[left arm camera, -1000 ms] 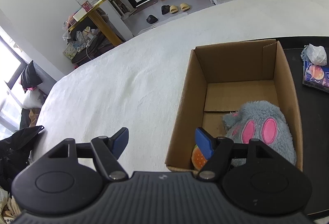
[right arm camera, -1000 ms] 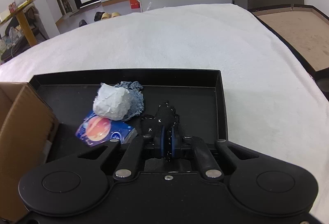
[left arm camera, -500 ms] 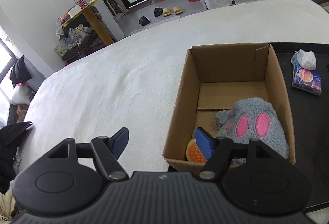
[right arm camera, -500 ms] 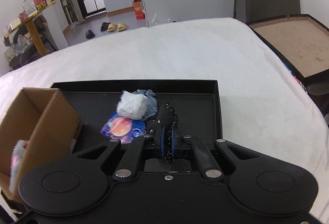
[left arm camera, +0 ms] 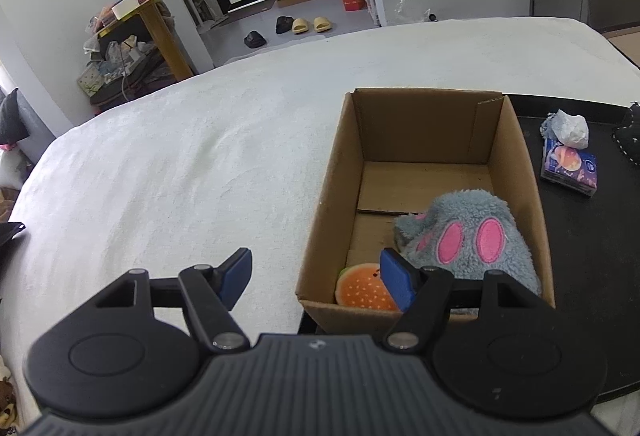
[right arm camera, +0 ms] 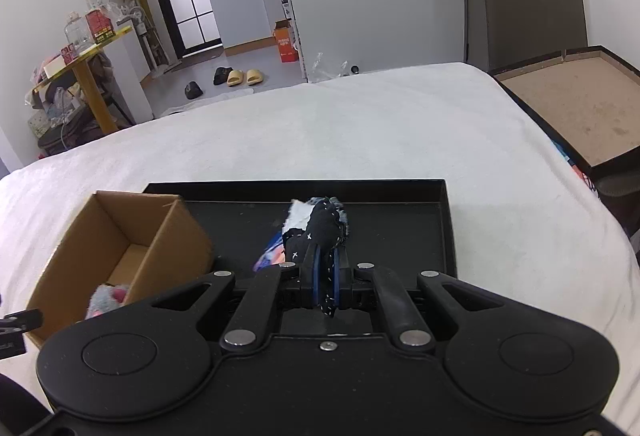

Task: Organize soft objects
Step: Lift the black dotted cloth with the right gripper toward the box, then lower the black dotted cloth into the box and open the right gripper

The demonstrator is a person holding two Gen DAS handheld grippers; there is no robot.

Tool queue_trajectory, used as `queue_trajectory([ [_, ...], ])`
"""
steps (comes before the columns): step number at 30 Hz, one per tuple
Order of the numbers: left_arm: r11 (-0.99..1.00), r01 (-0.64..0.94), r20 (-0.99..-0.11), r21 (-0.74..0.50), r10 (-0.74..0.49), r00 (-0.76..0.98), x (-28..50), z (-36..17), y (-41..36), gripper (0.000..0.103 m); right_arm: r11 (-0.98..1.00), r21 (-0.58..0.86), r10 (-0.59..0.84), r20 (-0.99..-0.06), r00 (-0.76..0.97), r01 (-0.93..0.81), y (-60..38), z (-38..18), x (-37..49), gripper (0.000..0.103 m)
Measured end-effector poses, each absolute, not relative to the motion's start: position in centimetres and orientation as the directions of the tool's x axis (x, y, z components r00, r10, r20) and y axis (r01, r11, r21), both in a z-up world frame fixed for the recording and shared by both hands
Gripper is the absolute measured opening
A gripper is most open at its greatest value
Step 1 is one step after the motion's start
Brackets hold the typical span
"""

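A cardboard box [left arm camera: 328, 195] stands on the left end of a black tray [left arm camera: 592, 236]. Inside lie a grey plush with pink patches [left arm camera: 468, 240] and an orange burger-like soft toy [left arm camera: 360, 290]. My left gripper [left arm camera: 316, 276] is open and empty over the box's near left corner. My right gripper [right arm camera: 326, 272] is shut on a black soft toy with white stitches [right arm camera: 316, 232], lifted above the tray [right arm camera: 400, 228]; the toy's edge also shows in the left wrist view [left arm camera: 630, 139]. The box [right arm camera: 168, 232] is to its left.
On the tray lie a tissue pack [left arm camera: 570, 169] and a crumpled white wad [left arm camera: 568, 127]. Everything rests on a white bed [left arm camera: 180, 155]. A brown-lined black frame [right arm camera: 572, 103] stands at the right of the bed.
My right gripper has risen and pulled back with the black toy, lifting it off the tray. The left gripper has also risen and backed away, still open.
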State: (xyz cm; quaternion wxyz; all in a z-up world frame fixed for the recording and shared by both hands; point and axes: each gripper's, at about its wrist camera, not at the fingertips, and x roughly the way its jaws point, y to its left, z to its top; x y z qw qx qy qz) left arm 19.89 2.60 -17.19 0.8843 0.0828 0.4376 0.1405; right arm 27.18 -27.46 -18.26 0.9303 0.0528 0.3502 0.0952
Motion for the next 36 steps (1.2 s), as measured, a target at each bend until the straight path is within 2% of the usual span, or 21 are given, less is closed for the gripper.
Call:
queue_trajectory([
  [7,0.961,-0.148,-0.755,0.234,0.276,0.595,19.7,-17.4,2.9,0.067,0.970,0.169,0.242,-0.628,0.740,-0.174,-25.4,-17.8,26.0,0.006],
  [15,0.976,-0.134,-0.759,0.173,0.218,0.613,19.2,-17.3,3.6,0.065,0.946,0.143,0.318,-0.587,0.745,-0.291,-22.3,-16.4,25.3,0.006],
  [21,0.985,-0.126,-0.767,0.118,0.171,0.619,19.3,-17.5,4.4,0.058,0.919,0.114,0.371,-0.573,0.731,-0.377,-19.9,-16.0,25.4,0.006],
  [28,0.988,-0.131,-0.781,0.076,0.140,0.608,19.4,-18.1,5.4,0.038,0.890,0.098,0.413,-0.585,0.698,-0.445,-16.8,-15.9,25.0,0.007],
  [36,0.989,-0.146,-0.788,0.025,0.110,0.606,19.4,-18.3,6.5,0.030,0.857,0.091,0.453,-0.601,0.659,-0.507,-12.9,-15.8,24.6,0.007],
])
